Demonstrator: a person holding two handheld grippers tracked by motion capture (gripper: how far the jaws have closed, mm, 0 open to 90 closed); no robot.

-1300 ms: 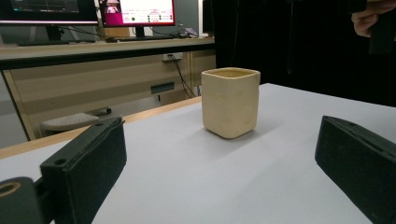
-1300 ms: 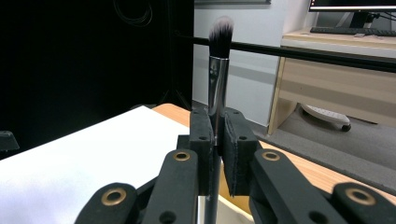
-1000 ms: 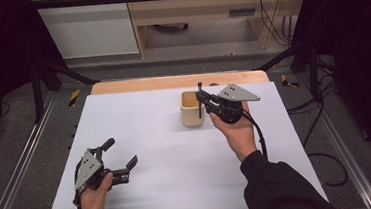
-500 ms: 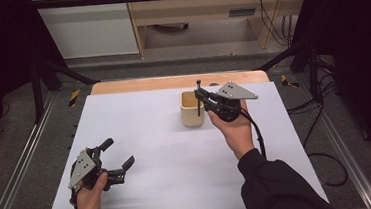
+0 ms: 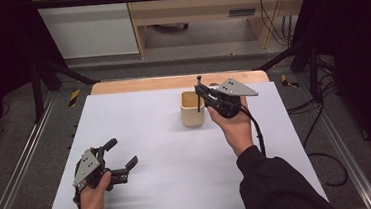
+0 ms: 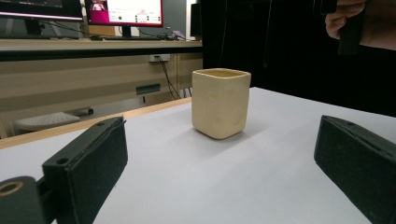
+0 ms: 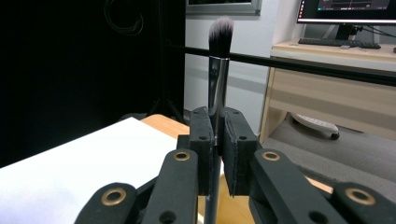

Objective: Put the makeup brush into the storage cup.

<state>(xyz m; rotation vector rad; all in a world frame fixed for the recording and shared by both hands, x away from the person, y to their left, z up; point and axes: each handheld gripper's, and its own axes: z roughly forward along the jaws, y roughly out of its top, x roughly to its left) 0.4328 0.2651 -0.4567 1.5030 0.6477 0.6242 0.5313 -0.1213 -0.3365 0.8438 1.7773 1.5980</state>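
Down at the near left of the white table sheet (image 5: 141,138): left gripper (image 5: 122,157), held in a hand, jaws spread wide with nothing between them. Straight ahead of those jaws and well beyond their tips, roughly centred in the gap: one cream, square-ish ceramic cup with rounded corners (image 6: 220,102), standing upright on the sheet. Can't tell what's inside from the left gripper view, just the rim and a bit of inner wall; looks bare inside from the high view (image 5: 193,108), though hard to be sure.

Further right, right gripper (image 5: 201,94) held just beside the cup's right side, jaws clamped tight on one makeup brush with a black bristle tip and shiny metal ferrule (image 7: 217,70). Brush upright, bristles well above the jaw tips, handle running down between the pads (image 7: 201,140).

Count: one cup, one brush, two grippers.
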